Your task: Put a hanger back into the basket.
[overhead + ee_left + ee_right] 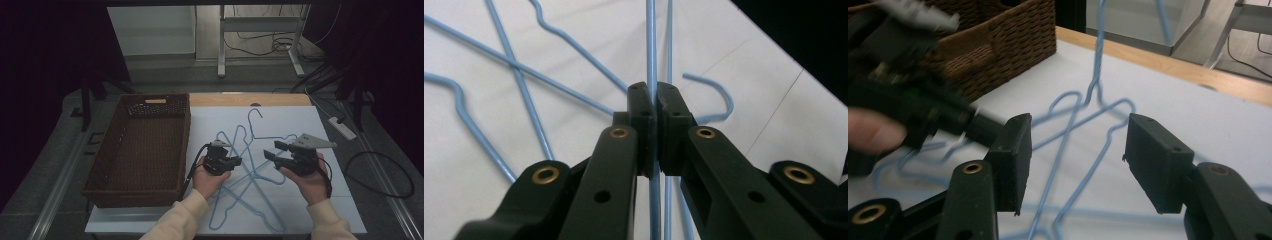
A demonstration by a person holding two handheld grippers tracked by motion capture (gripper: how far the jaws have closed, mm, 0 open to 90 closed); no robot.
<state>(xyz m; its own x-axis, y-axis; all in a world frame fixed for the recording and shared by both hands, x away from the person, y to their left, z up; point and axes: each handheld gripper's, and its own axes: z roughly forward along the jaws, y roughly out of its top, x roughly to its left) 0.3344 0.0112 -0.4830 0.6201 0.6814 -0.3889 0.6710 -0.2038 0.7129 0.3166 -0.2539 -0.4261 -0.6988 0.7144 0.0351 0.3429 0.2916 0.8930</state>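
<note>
Several light-blue wire hangers (pixel 248 172) lie crossed over each other on the white table top (pixel 300 120). My left gripper (pixel 239 161) sits in the middle of the pile. In the left gripper view its jaws are pressed together on one straight hanger wire (pixel 651 50), left gripper (pixel 655 107), with a hanger hook (pixel 724 100) just beyond. My right gripper (pixel 271 149) is held to the right of it, pointing left. Its jaws stand apart with nothing between them, right gripper (pixel 1075 155), above the hangers (pixel 1097 50). The left gripper (pixel 913 110) appears blurred there.
A brown wicker basket (pixel 155 106) stands on the left of the table, its inside bare; its corner (pixel 998 45) is close to the hangers. A wooden strip (pixel 250 99) runs along the table's far edge. A power strip (pixel 342 127) and a cable (pixel 385 175) lie on the floor to the right.
</note>
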